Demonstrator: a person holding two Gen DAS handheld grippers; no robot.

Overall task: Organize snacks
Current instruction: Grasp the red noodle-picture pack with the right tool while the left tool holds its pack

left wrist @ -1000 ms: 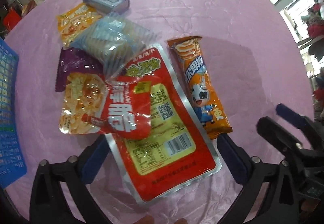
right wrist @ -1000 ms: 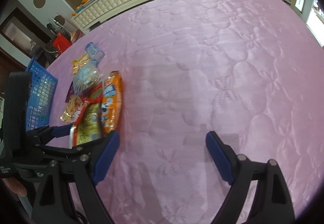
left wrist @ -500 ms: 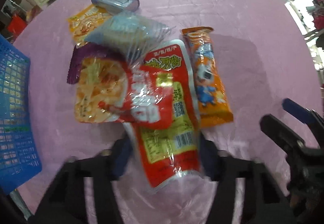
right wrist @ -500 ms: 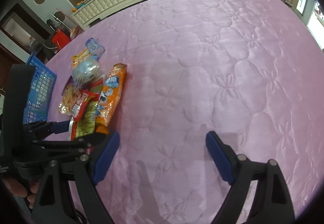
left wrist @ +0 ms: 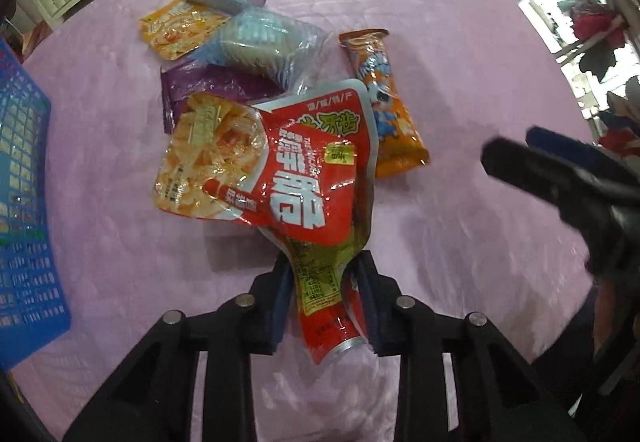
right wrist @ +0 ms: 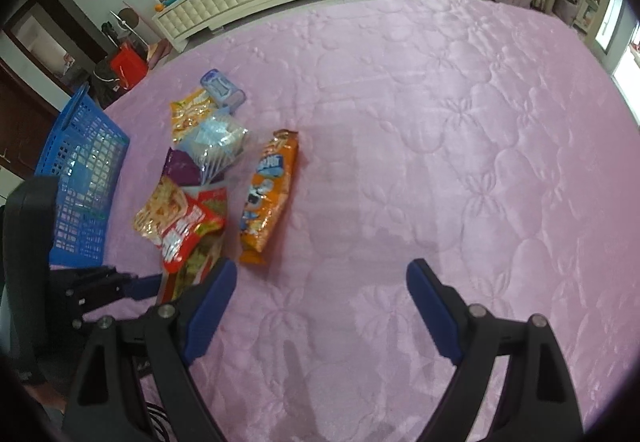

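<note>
My left hand-held gripper (left wrist: 325, 298) is closing its jaws on the near end of a long red snack pouch (left wrist: 332, 242), pads squeezing its crumpled sides. A red noodle packet (left wrist: 256, 170) lies across that pouch just ahead. Beyond sit the other snacks, an orange bar (left wrist: 384, 102) to the right, on the pink bed quilt (right wrist: 440, 122). A blue basket (left wrist: 24, 202) stands left. My right hand-held gripper (right wrist: 320, 306) hangs wide, holding nothing.

Left gripper (left wrist: 326, 302) closing on the long red snack packet (left wrist: 332, 282), crumpling its lower end.
</note>
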